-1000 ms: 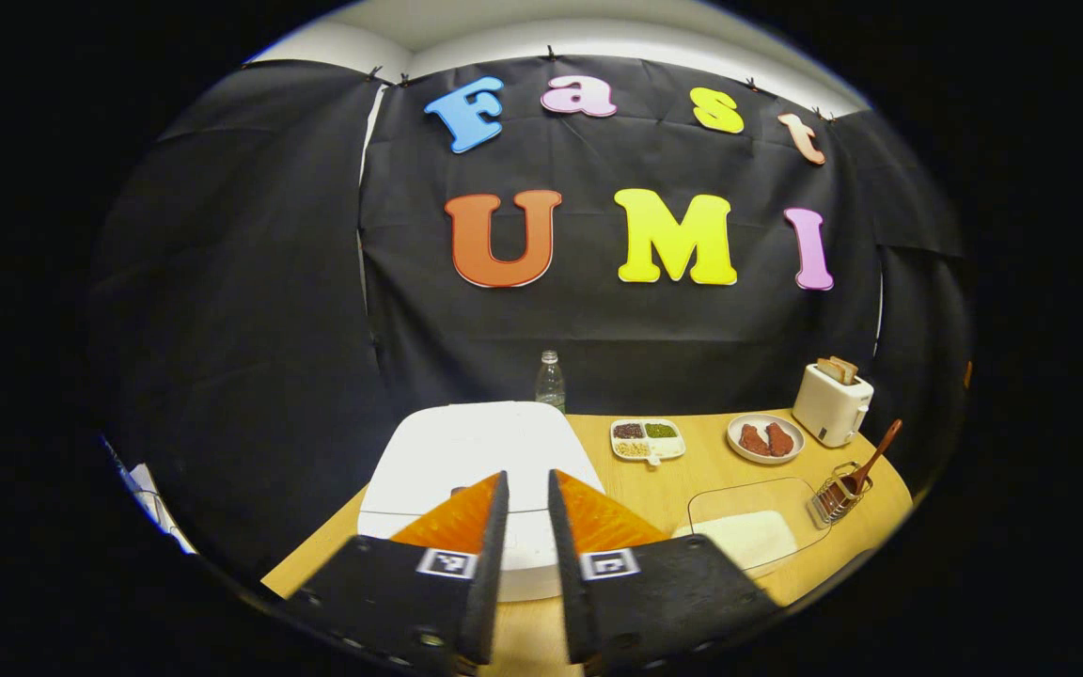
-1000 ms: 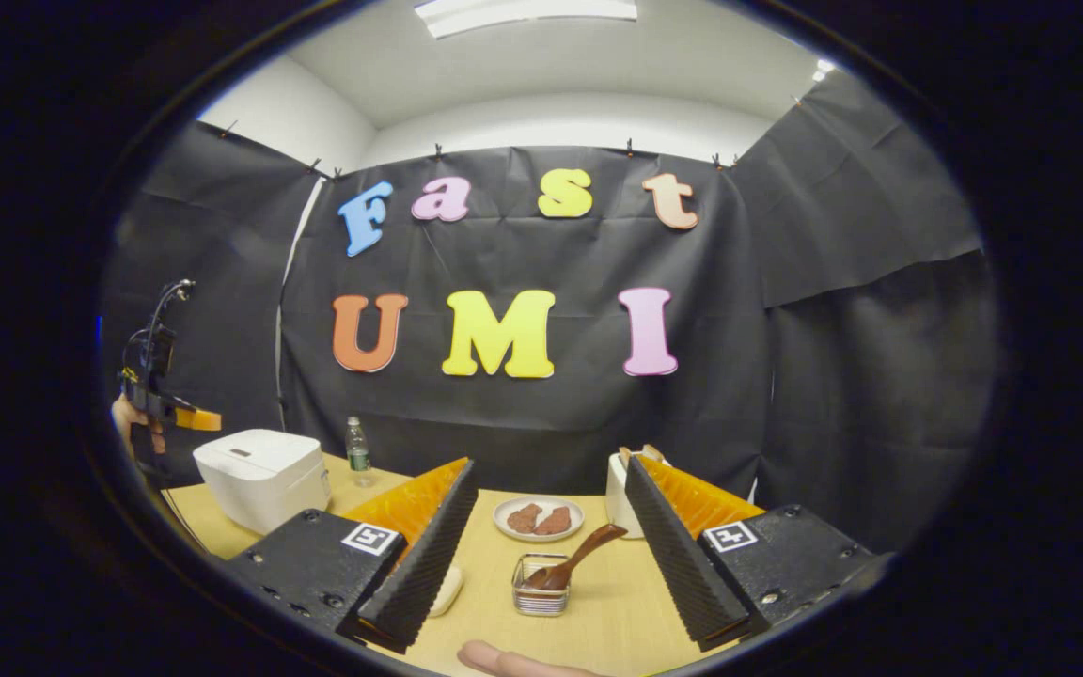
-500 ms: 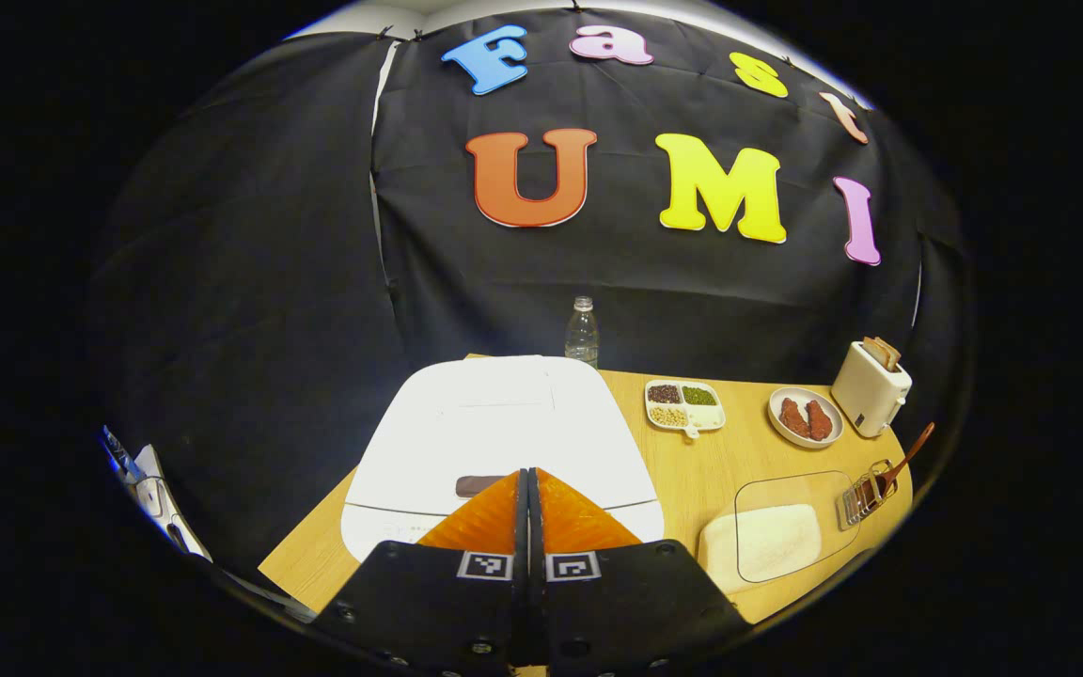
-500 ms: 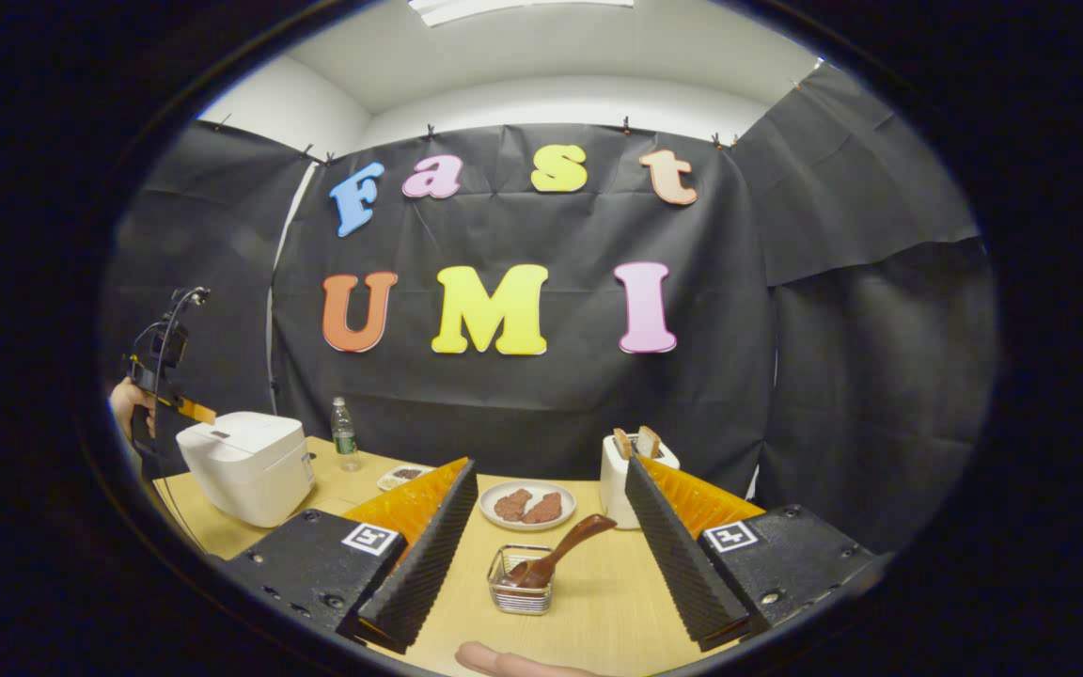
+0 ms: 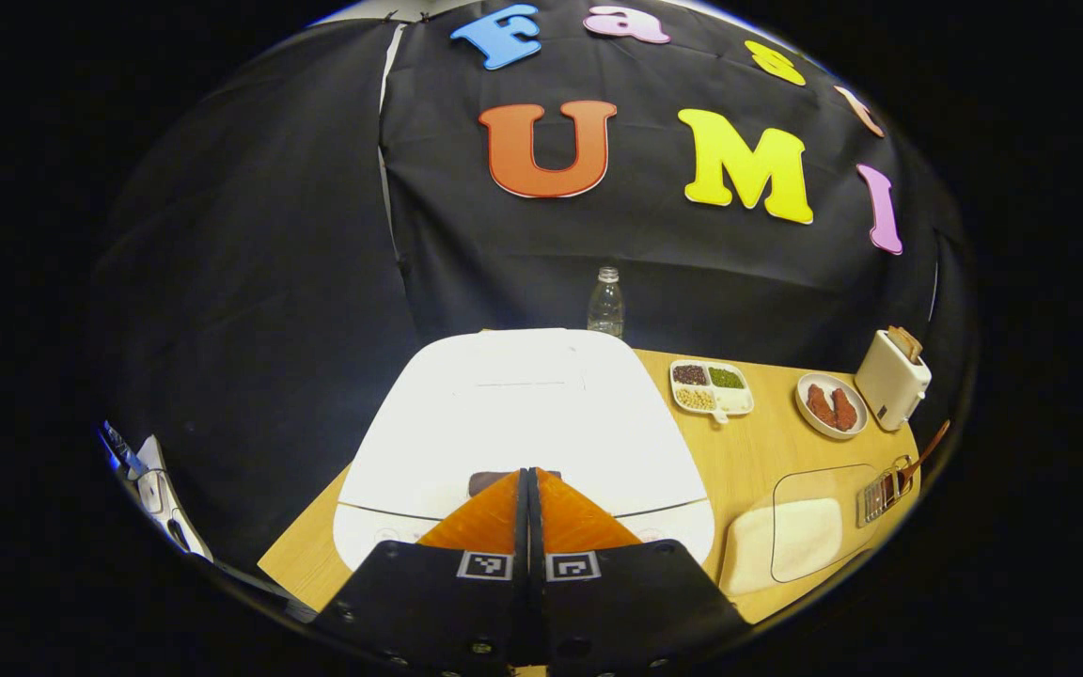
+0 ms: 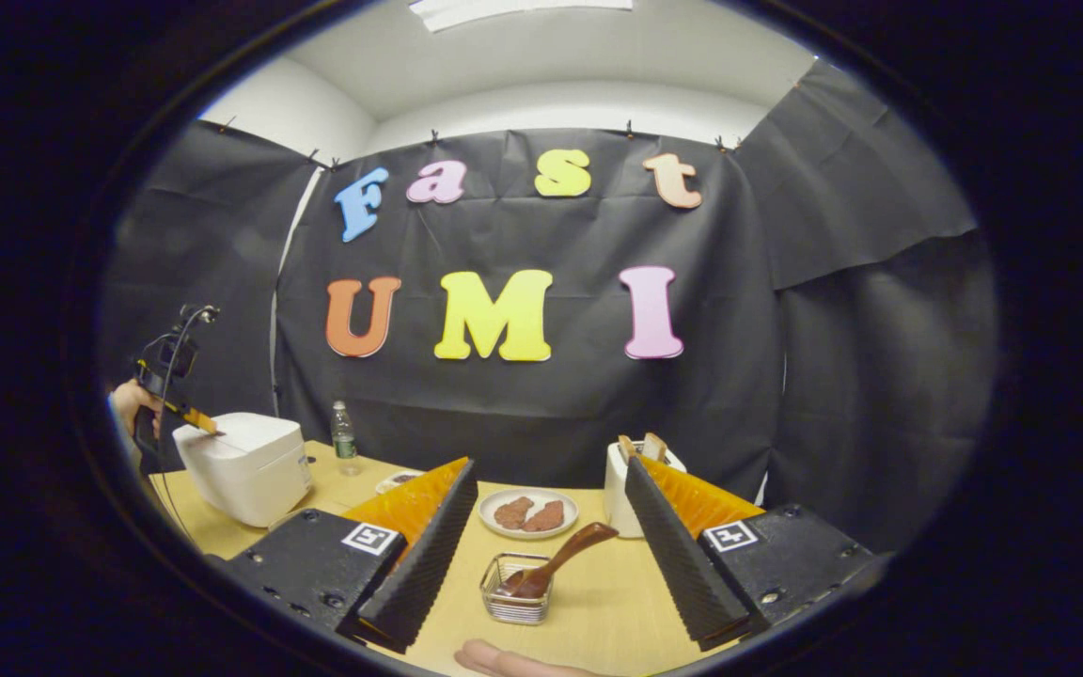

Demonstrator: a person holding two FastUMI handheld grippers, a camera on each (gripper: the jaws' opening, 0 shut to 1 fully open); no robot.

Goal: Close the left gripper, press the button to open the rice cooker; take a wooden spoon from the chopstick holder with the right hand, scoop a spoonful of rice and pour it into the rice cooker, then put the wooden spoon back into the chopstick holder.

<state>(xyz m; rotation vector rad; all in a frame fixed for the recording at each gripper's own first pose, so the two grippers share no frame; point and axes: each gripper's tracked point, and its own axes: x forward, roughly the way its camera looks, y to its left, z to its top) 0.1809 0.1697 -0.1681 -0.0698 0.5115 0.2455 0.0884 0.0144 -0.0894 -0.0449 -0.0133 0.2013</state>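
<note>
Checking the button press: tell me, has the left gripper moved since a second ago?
Yes. The left gripper dropped onto the rice cooker lid, its fingers now shut.

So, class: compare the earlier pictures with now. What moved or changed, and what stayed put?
The left gripper shut its jaws, then came down to the dark button at the front of the rice cooker, whose lid is still closed. The right gripper stayed open behind the wooden spoon, which remains in the chopstick holder.
</note>
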